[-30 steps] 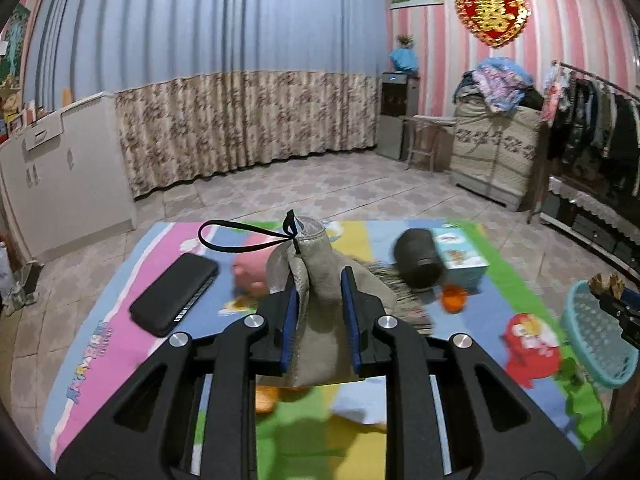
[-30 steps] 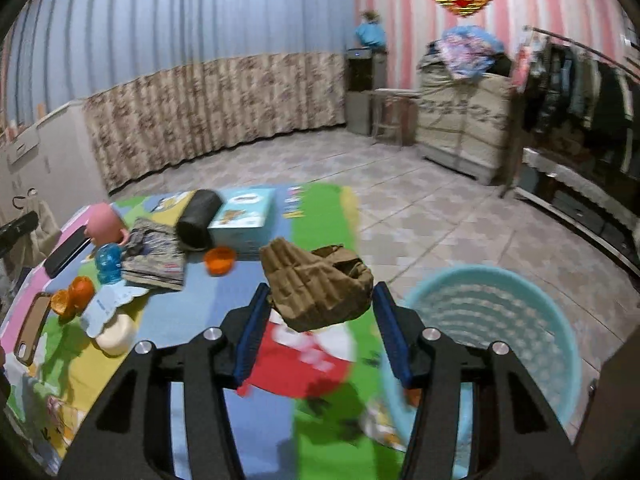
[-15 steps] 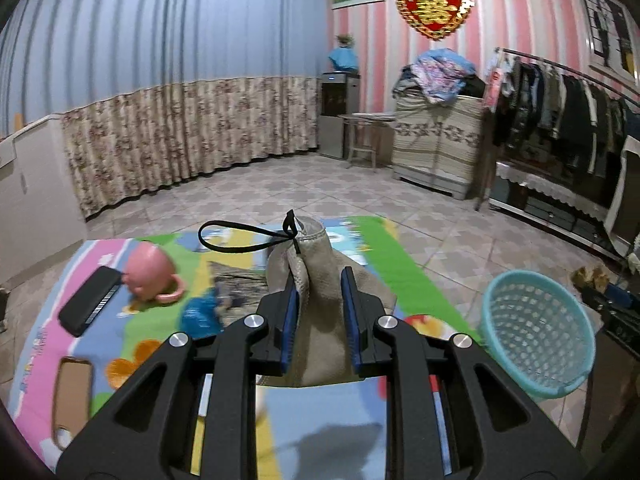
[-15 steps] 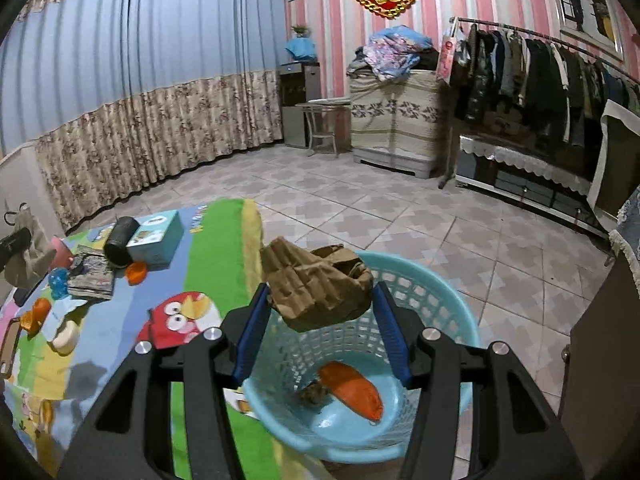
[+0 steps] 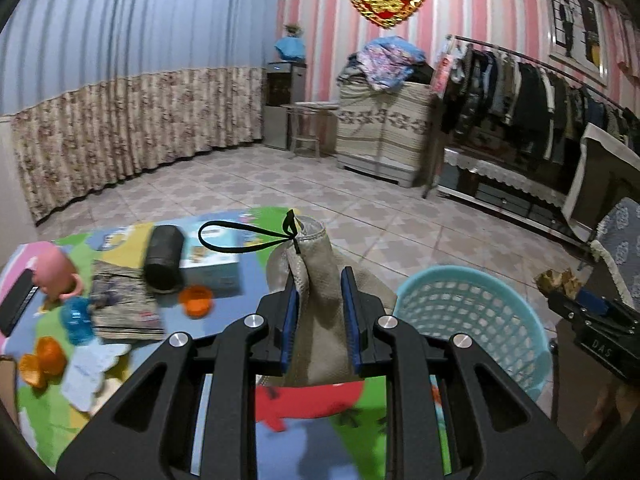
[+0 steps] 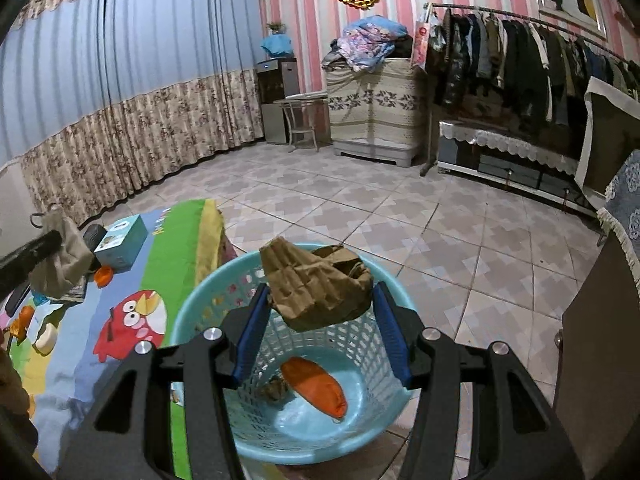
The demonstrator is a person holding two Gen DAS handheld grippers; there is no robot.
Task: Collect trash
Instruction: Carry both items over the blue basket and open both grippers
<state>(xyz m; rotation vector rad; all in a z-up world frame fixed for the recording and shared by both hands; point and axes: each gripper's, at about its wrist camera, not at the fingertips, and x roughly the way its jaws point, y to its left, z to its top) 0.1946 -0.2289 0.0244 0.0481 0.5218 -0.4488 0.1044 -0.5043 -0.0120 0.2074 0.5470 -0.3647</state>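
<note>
The left gripper (image 5: 320, 322) clamps a grey pouch (image 5: 320, 320) above the mat (image 5: 304, 436), the basket (image 5: 472, 316) to its right. Only the right view looks inside the basket (image 6: 280, 432): the right gripper (image 6: 320, 338) pinches a paper bag (image 6: 316, 284) over an orange wrapper (image 6: 316, 386).

The left gripper (image 5: 320, 316) fills the lower centre of its frame, jaws narrow and clamped on a grey pouch (image 5: 320, 340). The right gripper (image 6: 318, 336) sits lower centre too, jaws spread wider, pinching a crumpled brown paper bag (image 6: 318, 284).
</note>
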